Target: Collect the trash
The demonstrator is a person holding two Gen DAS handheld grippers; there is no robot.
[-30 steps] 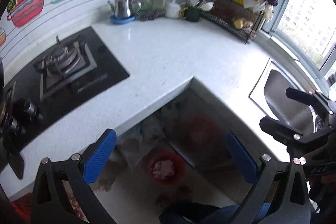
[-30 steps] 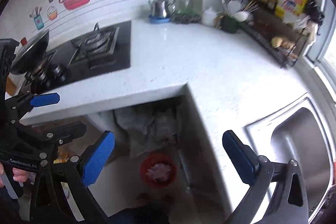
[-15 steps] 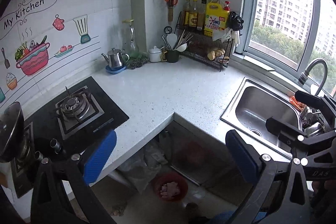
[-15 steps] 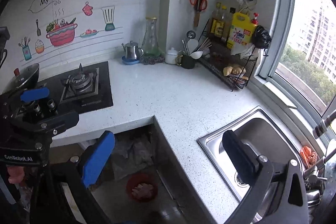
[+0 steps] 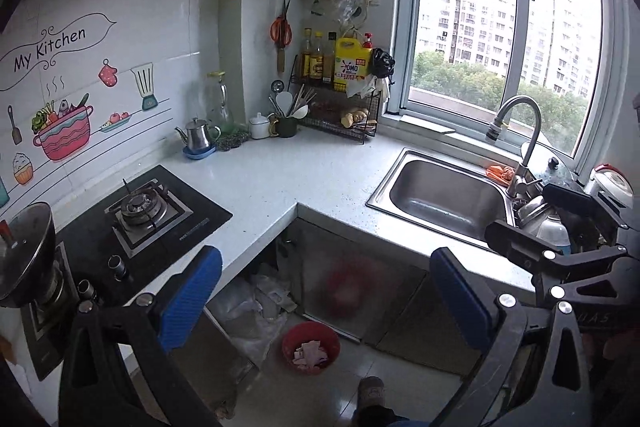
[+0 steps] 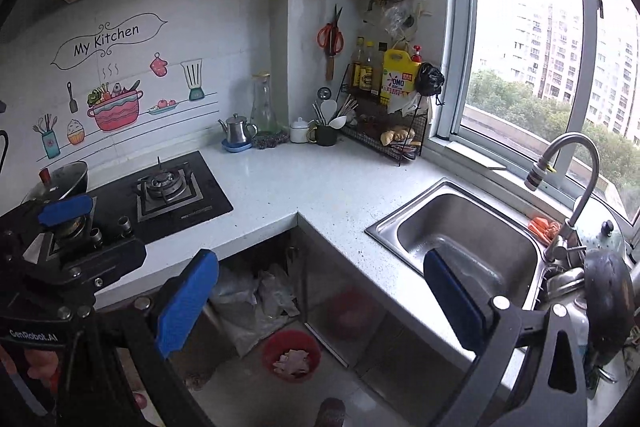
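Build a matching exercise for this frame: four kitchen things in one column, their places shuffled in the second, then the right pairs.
Things:
1. red trash bin
2. orange-handled scissors
3. small steel teapot
4. yellow detergent jug

Places:
A. on the black wire rack by the window
B. on the floor under the counter corner
C. on a blue saucer at the back of the counter
D. hanging on the wall

Pairs: 1-B, 2-D, 3-C, 4-A
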